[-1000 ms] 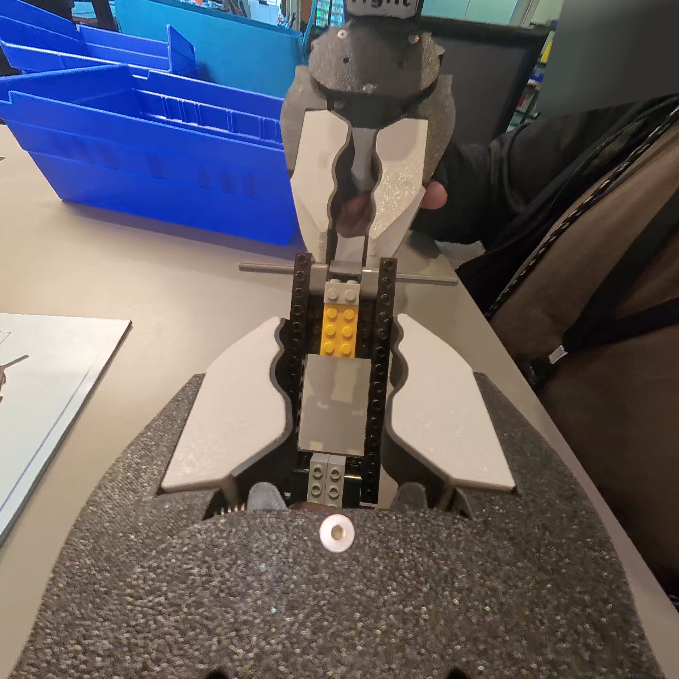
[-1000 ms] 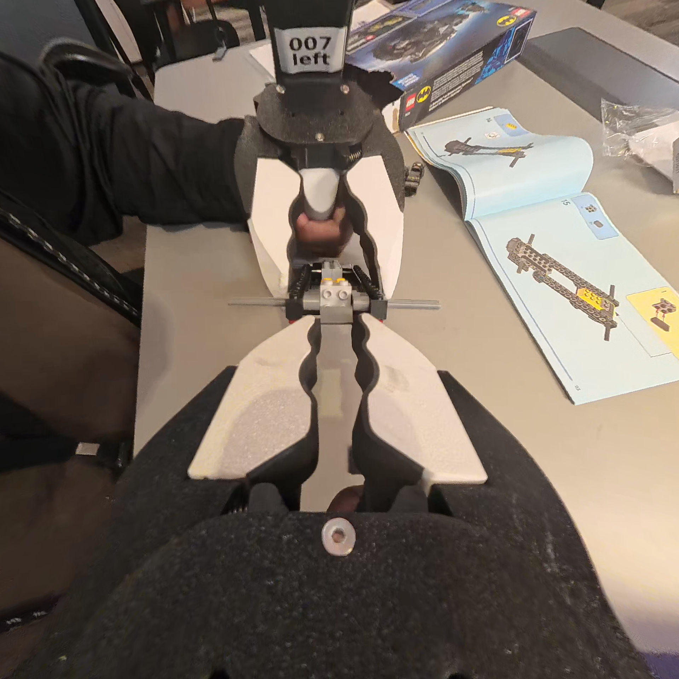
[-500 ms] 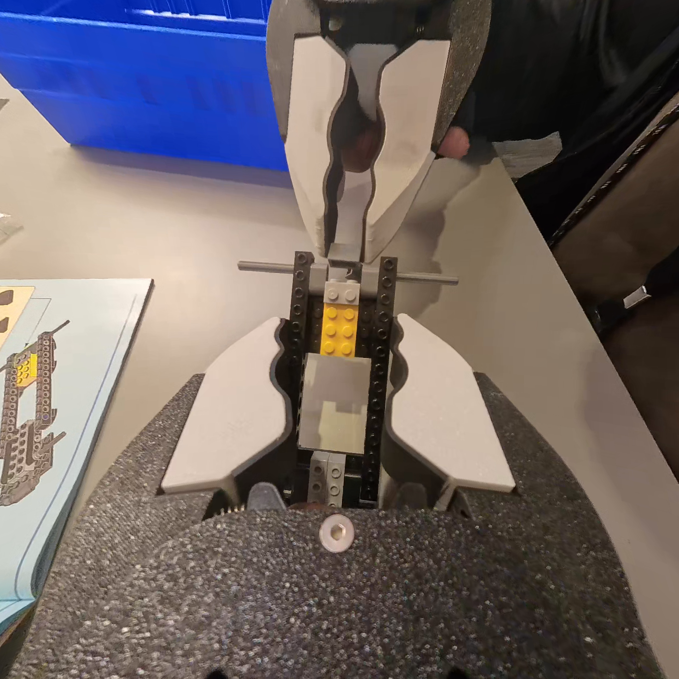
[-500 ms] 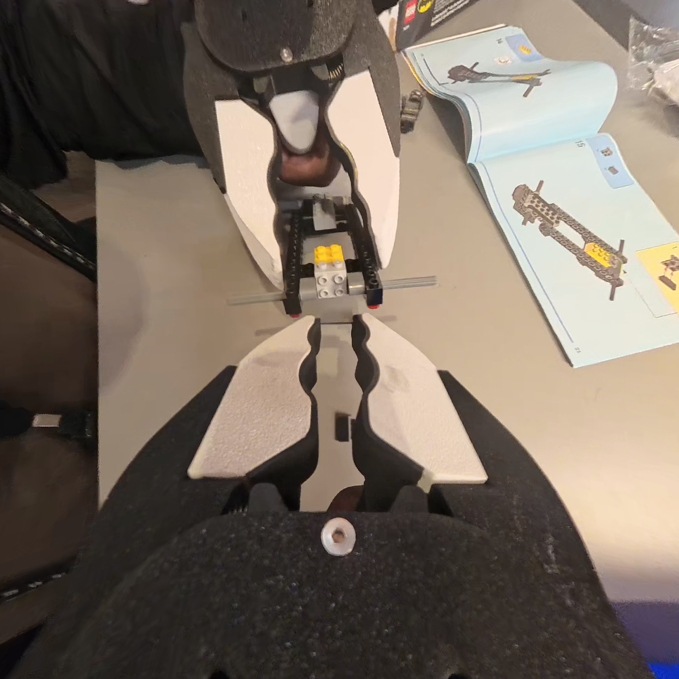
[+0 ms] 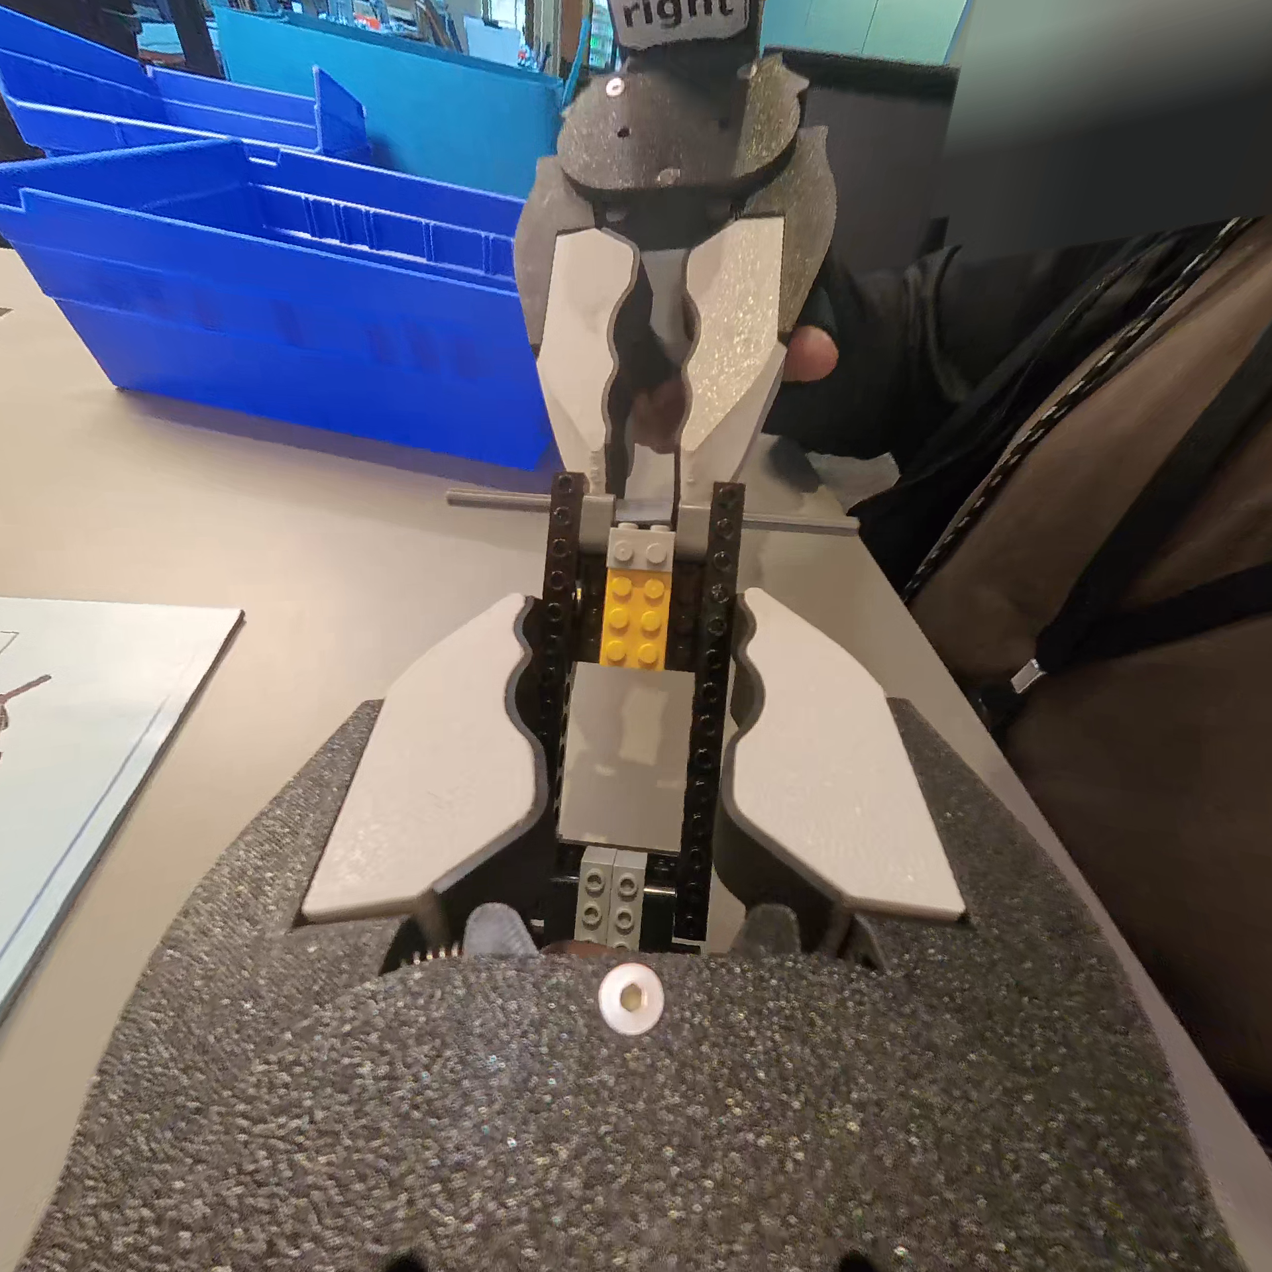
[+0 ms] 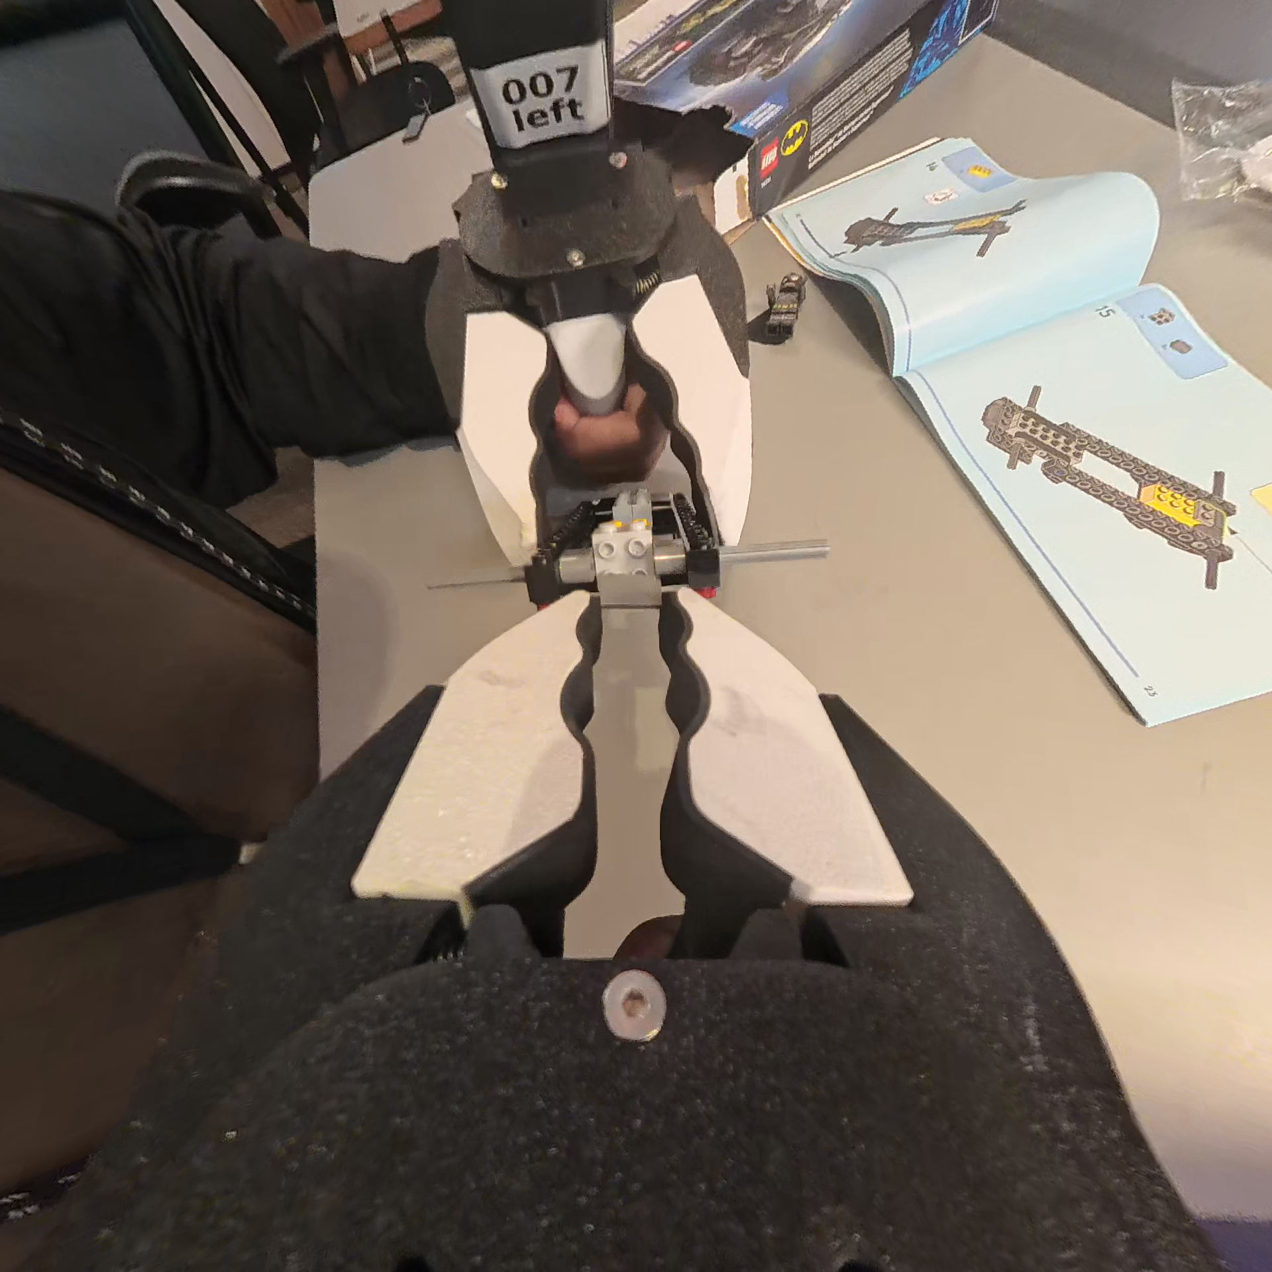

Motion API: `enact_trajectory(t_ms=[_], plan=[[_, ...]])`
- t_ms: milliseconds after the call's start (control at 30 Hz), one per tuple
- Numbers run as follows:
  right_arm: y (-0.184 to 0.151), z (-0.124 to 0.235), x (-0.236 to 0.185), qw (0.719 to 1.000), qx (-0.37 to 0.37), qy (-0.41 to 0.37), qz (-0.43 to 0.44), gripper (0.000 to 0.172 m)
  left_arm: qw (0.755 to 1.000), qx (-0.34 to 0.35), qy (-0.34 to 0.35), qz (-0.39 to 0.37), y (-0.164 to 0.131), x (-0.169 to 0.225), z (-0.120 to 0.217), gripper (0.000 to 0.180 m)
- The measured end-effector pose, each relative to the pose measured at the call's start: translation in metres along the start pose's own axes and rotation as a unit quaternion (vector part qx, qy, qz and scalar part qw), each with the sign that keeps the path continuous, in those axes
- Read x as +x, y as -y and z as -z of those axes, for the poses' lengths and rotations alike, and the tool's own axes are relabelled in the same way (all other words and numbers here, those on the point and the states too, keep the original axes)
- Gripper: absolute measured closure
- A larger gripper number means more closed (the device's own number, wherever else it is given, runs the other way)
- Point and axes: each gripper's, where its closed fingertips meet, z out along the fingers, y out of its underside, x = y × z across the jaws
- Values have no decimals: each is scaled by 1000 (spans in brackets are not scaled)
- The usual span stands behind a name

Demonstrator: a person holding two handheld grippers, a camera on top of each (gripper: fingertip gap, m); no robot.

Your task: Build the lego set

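Near the surface's (image 5: 289,550) edge on the person's side: left tool (image 5: 633,612) clamped on brick frame (image 5: 716,688), pads pressed against the black beams on both sides. Frame's rear end hidden behind tool body; yellow brick (image 5: 634,623) and grey tile (image 5: 623,757) visible on top. At frame's far end, right tool (image 6: 630,599) closed on grey brick piece (image 6: 628,585) under the grey cross axle (image 6: 771,550); exact pad contact hard to make out, tips blurred. Axle's left end faint from motion blur in right wrist view. Blue bin (image 5: 289,316) toward far left edge, cut off by picture border. Open instruction booklet (image 6: 1032,427) on the right side, lower corner cropped. Printed box (image 6: 791,76) at far edge, partly behind left tool. Small dark figure (image 6: 785,306) beside booklet, too small to tell detail. Clear bag (image 6: 1225,131) at far right corner, cut off.
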Motion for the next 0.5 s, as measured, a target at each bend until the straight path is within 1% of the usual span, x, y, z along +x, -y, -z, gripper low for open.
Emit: enact_trajectory(t_ms=[200, 500], plan=[[9, 1, -2, 998, 27, 13, -49, 156, 999, 37, -24, 32, 7, 1, 3, 127], [16, 1, -4, 995, 55, 16, -85, 156, 997, 51, -33, 38, 10, 3, 6, 127]])
